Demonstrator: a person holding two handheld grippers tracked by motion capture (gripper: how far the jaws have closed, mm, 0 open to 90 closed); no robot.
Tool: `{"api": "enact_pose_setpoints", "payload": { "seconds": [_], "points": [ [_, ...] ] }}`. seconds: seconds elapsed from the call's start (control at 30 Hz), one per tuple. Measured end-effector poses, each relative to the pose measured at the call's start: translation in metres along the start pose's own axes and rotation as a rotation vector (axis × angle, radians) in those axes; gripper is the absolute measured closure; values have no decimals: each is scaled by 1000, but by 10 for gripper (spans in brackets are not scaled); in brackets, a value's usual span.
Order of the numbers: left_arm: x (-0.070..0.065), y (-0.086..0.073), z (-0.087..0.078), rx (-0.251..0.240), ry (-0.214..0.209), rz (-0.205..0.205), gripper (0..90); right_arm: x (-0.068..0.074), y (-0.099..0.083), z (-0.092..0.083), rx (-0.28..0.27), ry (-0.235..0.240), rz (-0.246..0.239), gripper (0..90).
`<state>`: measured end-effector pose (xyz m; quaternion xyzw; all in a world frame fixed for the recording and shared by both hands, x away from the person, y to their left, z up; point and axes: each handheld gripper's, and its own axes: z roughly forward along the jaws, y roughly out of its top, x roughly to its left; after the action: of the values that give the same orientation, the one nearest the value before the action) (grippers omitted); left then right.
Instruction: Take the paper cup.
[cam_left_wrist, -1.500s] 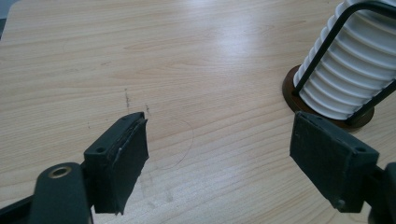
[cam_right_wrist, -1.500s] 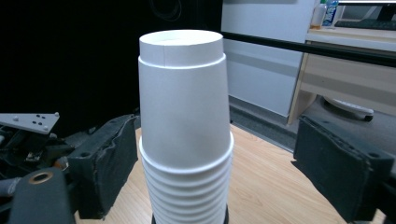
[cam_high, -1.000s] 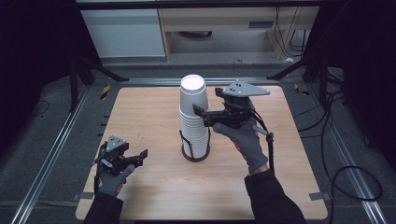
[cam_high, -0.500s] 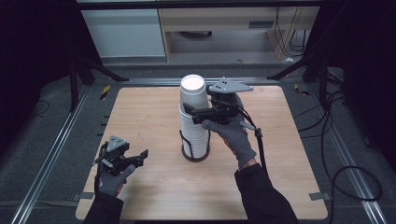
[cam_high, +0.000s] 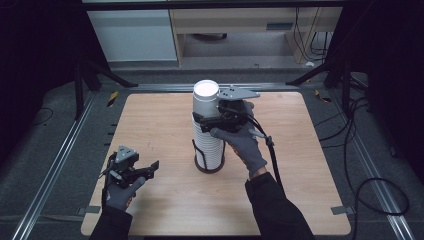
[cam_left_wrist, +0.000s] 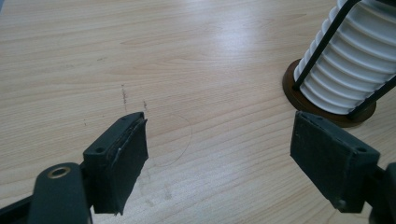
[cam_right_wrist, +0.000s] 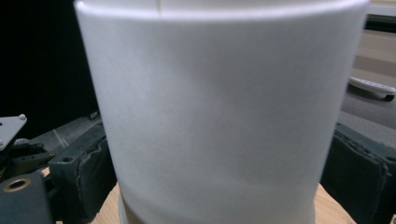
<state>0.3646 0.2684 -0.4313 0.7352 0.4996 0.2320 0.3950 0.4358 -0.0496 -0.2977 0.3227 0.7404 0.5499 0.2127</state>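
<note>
Right gripper (cam_high: 206, 119), jaws just opening, is straddling the top cup (cam_high: 206, 102) of the stack (cam_high: 209, 145); left gripper (cam_high: 150, 167) is hovering wide open over the table (cam_high: 300, 165).

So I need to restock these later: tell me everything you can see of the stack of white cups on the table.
The tall stack of white paper cups stands upright near the middle of the light wooden table, nested mouth-down so the ribbed rims show along its lower part. It sits in a black wire holder with a round dark base. The right claw straddles the plain top cup, a jaw on each side; whether the pads press it is unclear.
</note>
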Motion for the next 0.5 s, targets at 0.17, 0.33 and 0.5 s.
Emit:
{"api": "enact_pose_setpoints", "payload": {
  "seconds": [0.17, 0.33, 0.5],
  "points": [
    [-1, 0, 1, 6, 0, 4, 181, 3, -2, 3, 12, 2, -19, 98],
    [0, -1, 1, 8, -1, 5, 181, 2, -1, 2, 13, 5, -22, 110],
    [0, -1, 1, 10, -1, 3, 181, 2, 0, 1, 19, 7, -24, 116]
  ]
}}
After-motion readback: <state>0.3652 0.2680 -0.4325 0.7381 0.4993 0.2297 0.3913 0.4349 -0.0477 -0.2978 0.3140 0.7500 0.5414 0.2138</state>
